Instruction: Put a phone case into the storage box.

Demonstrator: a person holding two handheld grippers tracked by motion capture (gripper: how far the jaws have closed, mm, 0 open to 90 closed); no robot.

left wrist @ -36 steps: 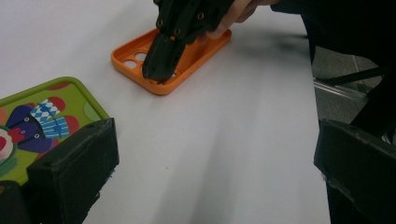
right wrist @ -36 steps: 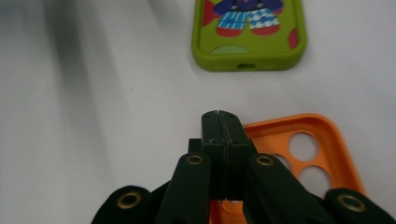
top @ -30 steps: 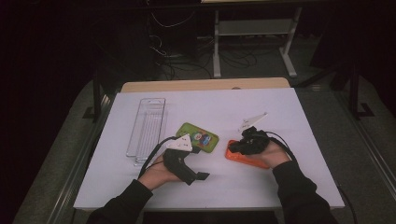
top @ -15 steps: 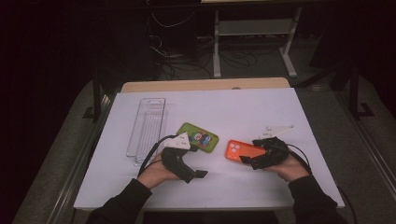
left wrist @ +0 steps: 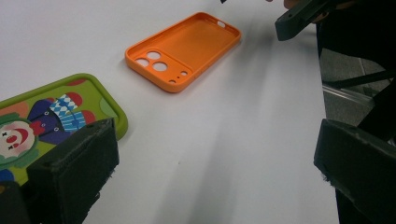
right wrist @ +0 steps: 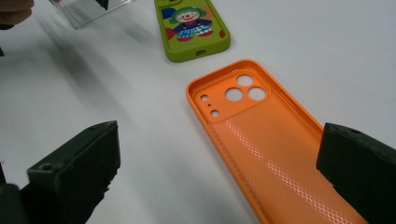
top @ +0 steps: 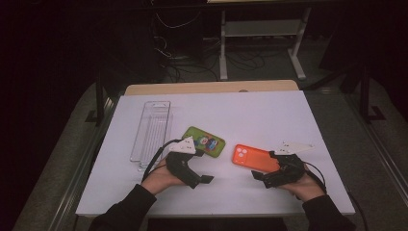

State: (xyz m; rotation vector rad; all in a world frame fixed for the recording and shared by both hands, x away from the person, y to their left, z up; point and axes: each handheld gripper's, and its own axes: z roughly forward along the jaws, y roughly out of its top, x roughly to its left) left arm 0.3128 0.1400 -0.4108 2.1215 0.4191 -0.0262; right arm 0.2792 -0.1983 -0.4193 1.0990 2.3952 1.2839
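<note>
We are looking down on a white rectangular worktop (top: 269, 110) that is sitting in a pool of light while the room around it is lying in near darkness. A pale wooden board (top: 211, 87) is showing along the worktop's far edge. Beyond it we are seeing a dark floor (top: 269, 67) where tangled black cables (top: 183, 50) are trailing beside a light grey metal stand with a shelf (top: 262, 29). Grey carpet-like strips (top: 380, 144) are flanking the worktop, and black metal frame legs (top: 100, 103) are standing at its sides.
</note>
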